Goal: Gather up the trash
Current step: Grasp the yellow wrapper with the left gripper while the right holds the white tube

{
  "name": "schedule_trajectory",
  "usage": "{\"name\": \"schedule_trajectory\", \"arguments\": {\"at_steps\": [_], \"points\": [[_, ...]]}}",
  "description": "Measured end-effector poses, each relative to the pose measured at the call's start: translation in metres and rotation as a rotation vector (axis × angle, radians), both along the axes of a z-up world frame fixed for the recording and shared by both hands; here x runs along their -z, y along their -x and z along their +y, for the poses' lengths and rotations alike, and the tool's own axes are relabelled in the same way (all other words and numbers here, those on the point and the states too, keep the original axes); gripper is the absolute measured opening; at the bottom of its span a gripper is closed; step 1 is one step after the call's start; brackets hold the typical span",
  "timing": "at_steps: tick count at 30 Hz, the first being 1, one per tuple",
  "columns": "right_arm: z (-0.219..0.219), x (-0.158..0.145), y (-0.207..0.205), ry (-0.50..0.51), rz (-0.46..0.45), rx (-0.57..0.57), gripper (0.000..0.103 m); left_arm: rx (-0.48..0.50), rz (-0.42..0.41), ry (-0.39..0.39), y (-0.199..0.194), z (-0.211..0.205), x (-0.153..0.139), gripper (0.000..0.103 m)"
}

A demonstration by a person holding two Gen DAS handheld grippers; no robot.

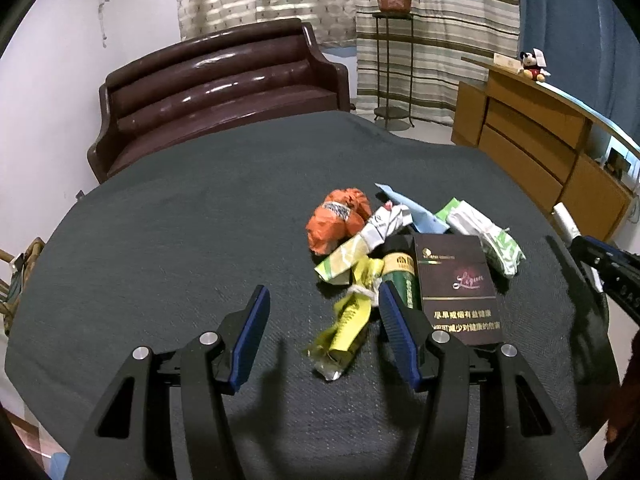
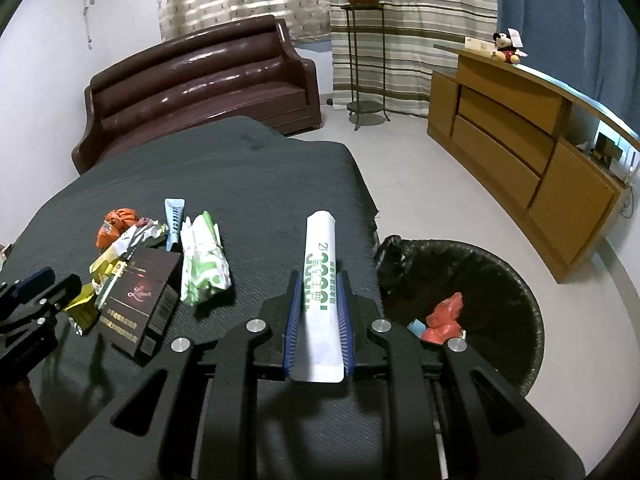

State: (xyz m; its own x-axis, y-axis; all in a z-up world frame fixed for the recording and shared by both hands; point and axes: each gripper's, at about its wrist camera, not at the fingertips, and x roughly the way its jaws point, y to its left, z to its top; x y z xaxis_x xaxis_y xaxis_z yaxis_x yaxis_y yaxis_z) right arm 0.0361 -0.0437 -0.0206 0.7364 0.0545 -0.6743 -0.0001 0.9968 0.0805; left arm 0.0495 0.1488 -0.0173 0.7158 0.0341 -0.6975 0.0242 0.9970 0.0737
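One "Liqun" cigarette box [image 1: 456,284] among wrappers [image 1: 352,240]

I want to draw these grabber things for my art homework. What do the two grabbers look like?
Both match. The left gripper and right gripper have black plastic bodies with angular arms, triangular cut-out holes and round silver bolts at the joints. Each has two flat fingers lined with ridged blue pads. No cables, labels or sleeves show.
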Motion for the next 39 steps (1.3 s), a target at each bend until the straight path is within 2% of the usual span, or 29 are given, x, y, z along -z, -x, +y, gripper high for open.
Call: {"name": "schedule_trajectory", "arguments": {"at_steps": [5,12,16,22,39], "points": [[-0.004,0.0,0.002,-0.013,-0.003,-0.003,0.017,-0.007,0.017,-0.013,-0.008,-0.004,0.004,0.056],[-0.008,0.002,0.002,-0.024,0.001,-0.002,0.017,0.032,0.029,-0.004,-0.01,-0.009,0.008,0.041],[-0.008,0.004,0.003,-0.025,0.004,-0.001,0.017,0.058,0.046,0.0,-0.013,-0.011,0.012,0.037],[-0.008,0.006,-0.001,-0.021,0.013,-0.004,0.017,0.092,0.059,0.03,-0.016,-0.011,0.014,0.022],[-0.007,0.005,0.004,-0.023,0.0,-0.008,0.017,0.154,0.026,0.063,0.007,-0.013,0.0,0.021]]}}
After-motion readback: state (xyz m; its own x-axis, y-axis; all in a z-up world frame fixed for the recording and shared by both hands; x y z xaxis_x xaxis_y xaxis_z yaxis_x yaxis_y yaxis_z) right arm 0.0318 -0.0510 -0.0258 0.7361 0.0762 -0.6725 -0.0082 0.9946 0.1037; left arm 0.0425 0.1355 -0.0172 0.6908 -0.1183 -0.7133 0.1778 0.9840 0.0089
